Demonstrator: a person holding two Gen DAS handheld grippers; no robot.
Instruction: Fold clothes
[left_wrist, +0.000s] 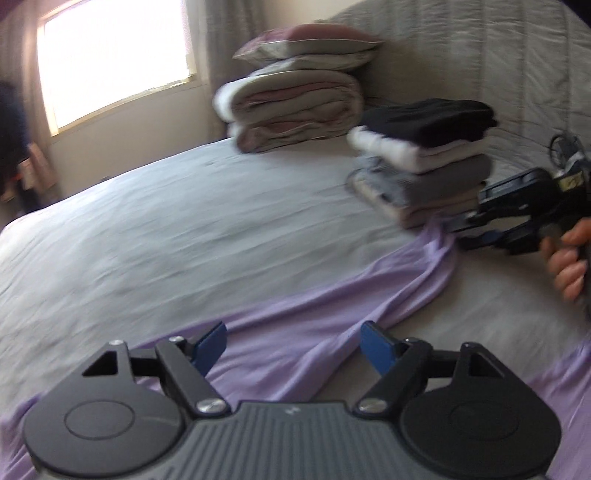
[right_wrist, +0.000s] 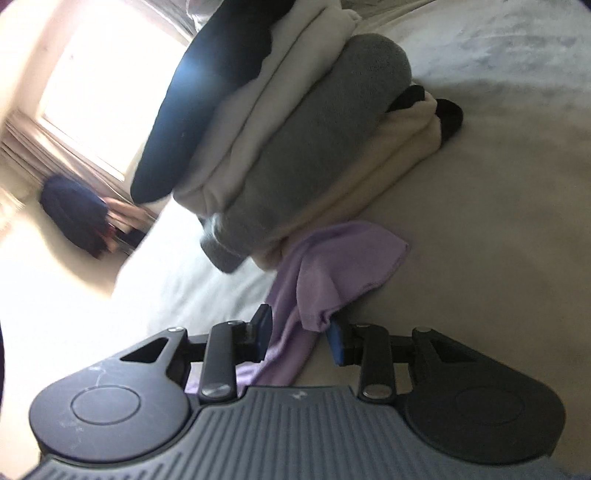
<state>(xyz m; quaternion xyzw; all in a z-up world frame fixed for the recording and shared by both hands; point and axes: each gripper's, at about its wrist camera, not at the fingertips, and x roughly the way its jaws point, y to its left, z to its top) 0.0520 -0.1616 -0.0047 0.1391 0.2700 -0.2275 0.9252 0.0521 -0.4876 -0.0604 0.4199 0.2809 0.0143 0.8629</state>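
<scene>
We were spreading the shirt on the bed: right gripper pinching its corner, left gripper wide, empty; next, grasp the near edge.

No text, label, brand, number or sign can be read in either view. A small pale mark sits on the ribbed grey housing of each gripper, but it is too small and blurred to make out.
</scene>
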